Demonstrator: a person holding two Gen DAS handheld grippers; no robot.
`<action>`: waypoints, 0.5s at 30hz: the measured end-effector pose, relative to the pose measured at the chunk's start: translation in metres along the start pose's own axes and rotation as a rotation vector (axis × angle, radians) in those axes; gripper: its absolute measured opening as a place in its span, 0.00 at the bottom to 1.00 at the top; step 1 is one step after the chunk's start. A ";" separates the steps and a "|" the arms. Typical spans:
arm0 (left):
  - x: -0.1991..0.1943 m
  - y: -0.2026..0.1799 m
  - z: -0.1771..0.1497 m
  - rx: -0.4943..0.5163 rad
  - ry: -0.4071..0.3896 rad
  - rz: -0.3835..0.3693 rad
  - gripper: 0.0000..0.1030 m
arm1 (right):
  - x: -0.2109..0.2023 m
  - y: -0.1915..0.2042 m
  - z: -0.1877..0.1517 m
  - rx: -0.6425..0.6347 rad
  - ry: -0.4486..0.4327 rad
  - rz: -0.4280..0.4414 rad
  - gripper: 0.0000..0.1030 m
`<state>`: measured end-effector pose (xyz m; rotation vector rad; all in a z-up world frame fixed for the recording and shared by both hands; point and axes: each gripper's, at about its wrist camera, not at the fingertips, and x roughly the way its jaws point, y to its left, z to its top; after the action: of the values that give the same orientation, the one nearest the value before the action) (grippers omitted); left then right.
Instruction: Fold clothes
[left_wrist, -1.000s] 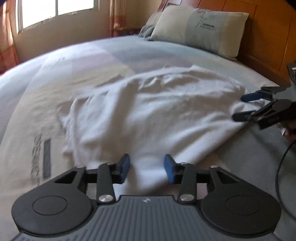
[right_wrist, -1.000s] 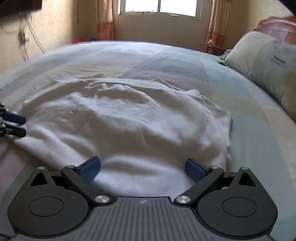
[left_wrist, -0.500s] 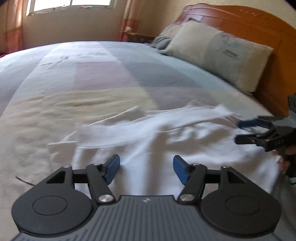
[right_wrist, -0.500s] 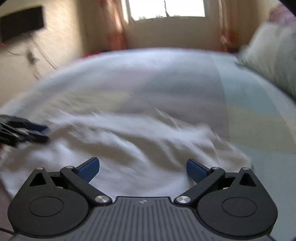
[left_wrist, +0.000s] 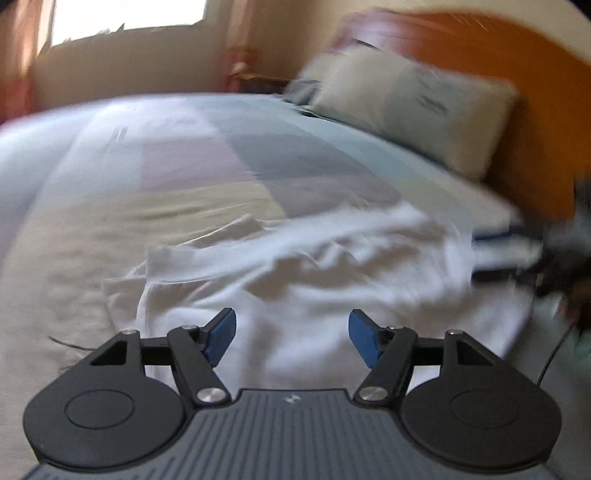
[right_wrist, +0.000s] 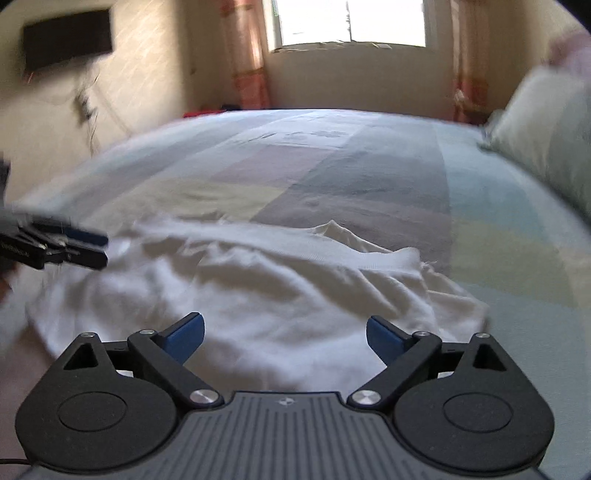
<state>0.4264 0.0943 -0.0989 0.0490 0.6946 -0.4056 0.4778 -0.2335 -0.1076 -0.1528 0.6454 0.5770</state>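
A white garment (left_wrist: 314, 280) is spread rumpled on the bed (left_wrist: 207, 162), across the lower middle of both wrist views. One edge is doubled over at 9 o'clock in the left view; whether that is a deliberate fold or plain rumpling cannot be told.

The left gripper (left_wrist: 291, 334) is held low at 6 o'clock over the near hem, fingers apart, nothing between them. The right gripper (right_wrist: 284, 334) is held likewise over its own stretch of hem, fingers wider apart, also empty. Each tool shows in the other's view, at 3 o'clock and at 9 o'clock, blurred; there the fingers look close together, but the wrist views are taken as the better evidence.

The two are judged to be placed at opposite ends of the near edge so that the cloth can be gripped at two points and carried over evenly. The scene fits a garment being laid out as well as one between folds.

A pillow (left_wrist: 413, 107) lies at 1 o'clock, well apart.
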 end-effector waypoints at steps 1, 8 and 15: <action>-0.006 -0.013 -0.008 0.087 0.007 0.024 0.76 | -0.008 0.008 -0.003 -0.056 0.008 -0.016 1.00; -0.046 -0.099 -0.065 0.704 0.062 0.213 0.86 | -0.054 0.059 -0.045 -0.518 0.122 -0.243 1.00; -0.034 -0.126 -0.091 0.943 0.115 0.367 0.86 | -0.059 0.075 -0.084 -0.786 0.224 -0.402 1.00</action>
<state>0.2993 0.0064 -0.1366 1.0825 0.5394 -0.3460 0.3543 -0.2245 -0.1356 -1.0722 0.5523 0.3979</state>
